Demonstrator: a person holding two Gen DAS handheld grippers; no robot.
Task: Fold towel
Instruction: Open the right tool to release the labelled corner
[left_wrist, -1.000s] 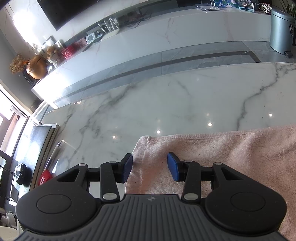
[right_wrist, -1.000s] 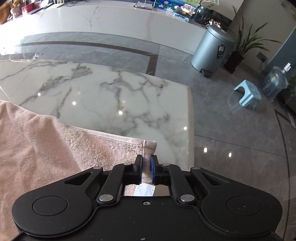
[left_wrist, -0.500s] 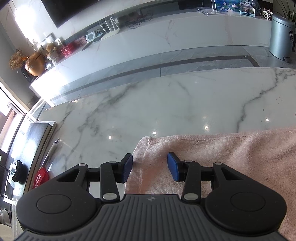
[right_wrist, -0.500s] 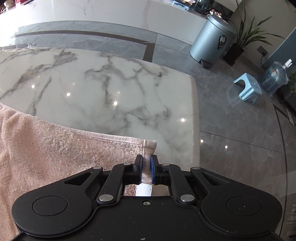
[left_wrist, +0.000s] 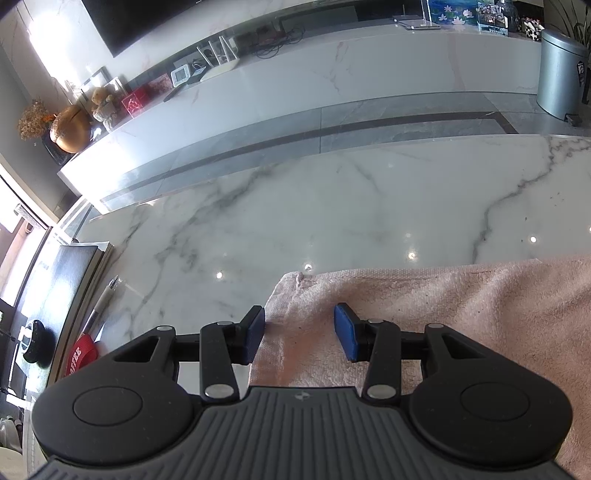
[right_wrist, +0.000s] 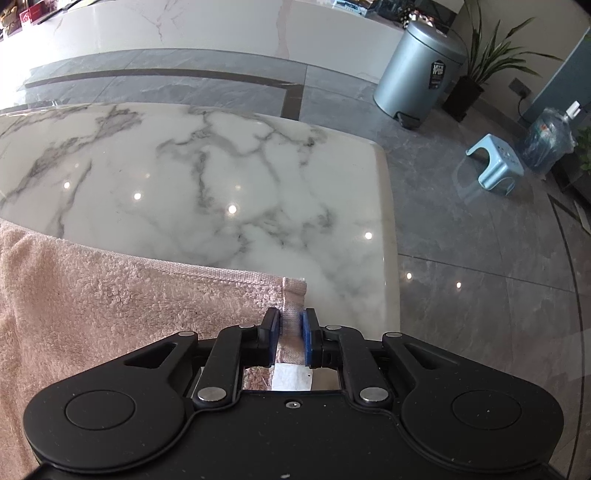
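1 pink towel (left_wrist: 461, 317) on 1 marble table (left_wrist: 332, 206), a gripper at each far corner.

The towel's far hem runs 9 to 3 o'clock across both views, so its long axis lies left to right, flat on the table's near part. The left gripper (left_wrist: 300, 334) stands moderately wide, its 2 blue pads straddling the towel's left corner without pressing it. The right gripper (right_wrist: 290, 338) is narrow; its jaws have just been opening, with the towel's right corner hem between the pads and seemingly in contact with them. Only the left view shows 1 pen (left_wrist: 101, 301) and 1 red cup (left_wrist: 82, 352) at 8 o'clock; only the right view shows 1 blue stool (right_wrist: 495, 164) at 2 o'clock. 1 grey bin (right_wrist: 419, 68) appears in both.
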